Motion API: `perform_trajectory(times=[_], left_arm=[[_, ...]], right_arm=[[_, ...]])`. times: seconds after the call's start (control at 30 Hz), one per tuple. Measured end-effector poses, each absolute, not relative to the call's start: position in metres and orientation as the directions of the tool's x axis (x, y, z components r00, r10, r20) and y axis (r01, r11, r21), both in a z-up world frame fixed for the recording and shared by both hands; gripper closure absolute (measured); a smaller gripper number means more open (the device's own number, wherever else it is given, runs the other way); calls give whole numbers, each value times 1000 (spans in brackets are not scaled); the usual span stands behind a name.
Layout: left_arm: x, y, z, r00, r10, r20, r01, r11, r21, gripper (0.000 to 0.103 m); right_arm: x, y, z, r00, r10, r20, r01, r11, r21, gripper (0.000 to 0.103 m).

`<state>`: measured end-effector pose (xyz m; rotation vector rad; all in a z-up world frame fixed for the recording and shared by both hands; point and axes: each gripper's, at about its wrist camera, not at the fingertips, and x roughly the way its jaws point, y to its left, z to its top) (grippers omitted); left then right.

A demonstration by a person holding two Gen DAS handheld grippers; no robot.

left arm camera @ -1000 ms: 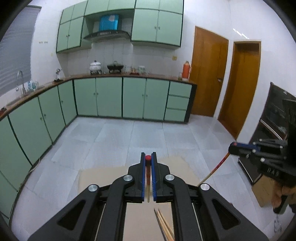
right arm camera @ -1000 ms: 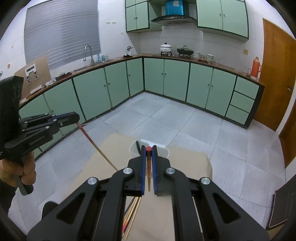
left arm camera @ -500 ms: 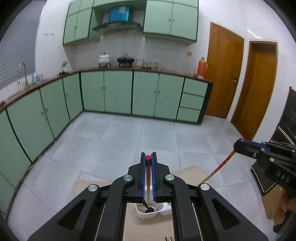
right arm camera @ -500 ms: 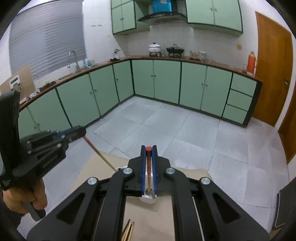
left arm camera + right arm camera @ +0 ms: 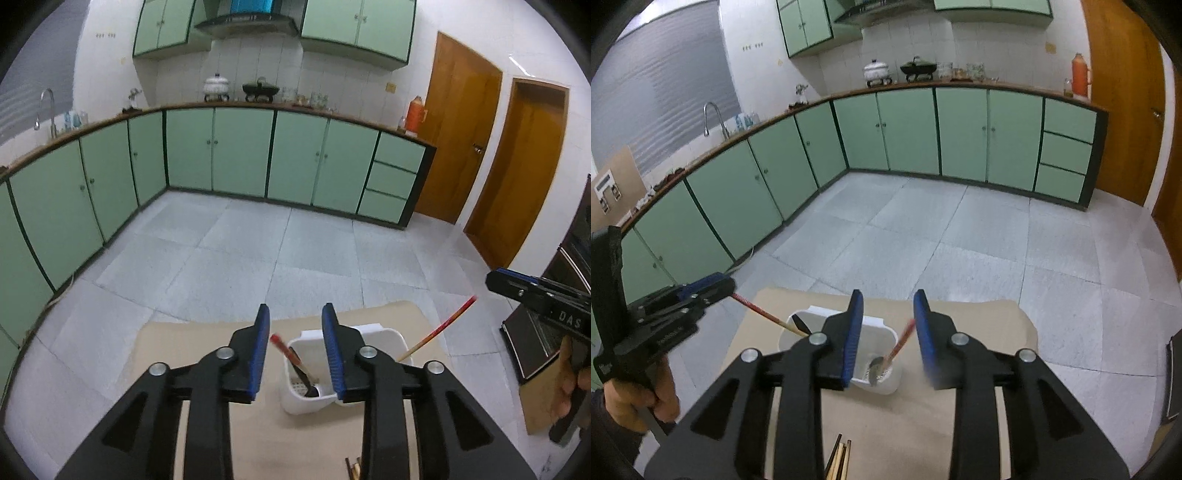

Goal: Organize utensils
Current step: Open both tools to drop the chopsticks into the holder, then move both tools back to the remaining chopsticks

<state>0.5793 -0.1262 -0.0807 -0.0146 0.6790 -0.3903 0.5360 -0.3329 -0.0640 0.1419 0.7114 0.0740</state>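
A white two-compartment utensil holder [image 5: 384, 341] [image 5: 877, 374] stands on a tan mat. My left gripper [image 5: 295, 341] is open above it; a red-tipped chopstick [image 5: 291, 356] leans loose in the left compartment beside a black spoon [image 5: 312, 389]. My right gripper [image 5: 888, 332] is open too; another red-tipped chopstick [image 5: 899, 345] leans loose in the right compartment next to a metal spoon [image 5: 875, 365]. The right chopstick also shows in the left wrist view [image 5: 437, 332], the left one in the right wrist view [image 5: 764, 314].
More chopsticks [image 5: 838, 459] lie on the tan mat [image 5: 979, 325] near me. Green kitchen cabinets [image 5: 236, 147] line the far walls across a grey tiled floor. A dark appliance [image 5: 569, 295] stands at the right.
Both grippers have opened and let go of their chopsticks, which now lean in the holder's compartments. Both views have tilted down, bringing the holder into sight.
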Motion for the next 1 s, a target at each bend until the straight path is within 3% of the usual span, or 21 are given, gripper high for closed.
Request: perform_trajectory(times=[0.17, 0.27, 0.47, 0.77, 1.0], left_arm=[[530, -92, -60, 769, -343, -540, 343, 933, -104, 52], [490, -70, -56, 798, -334, -502, 335, 938, -91, 48], [398, -36, -84, 829, -326, -454, 307, 944, -117, 36], [293, -35, -181, 839, -261, -477, 249, 964, -90, 29], [243, -41, -233, 839, -207, -502, 179, 978, -104, 27]], right_arm=[[465, -342, -54, 819, 114, -562, -31, 987, 155, 73], [415, -342, -63, 847, 112, -520, -47, 990, 136, 67], [302, -322, -129, 866, 86, -493, -54, 996, 78, 67], [207, -260, -264, 797, 71, -600, -63, 997, 35, 67], [208, -228, -297, 750, 81, -657, -87, 996, 23, 68]])
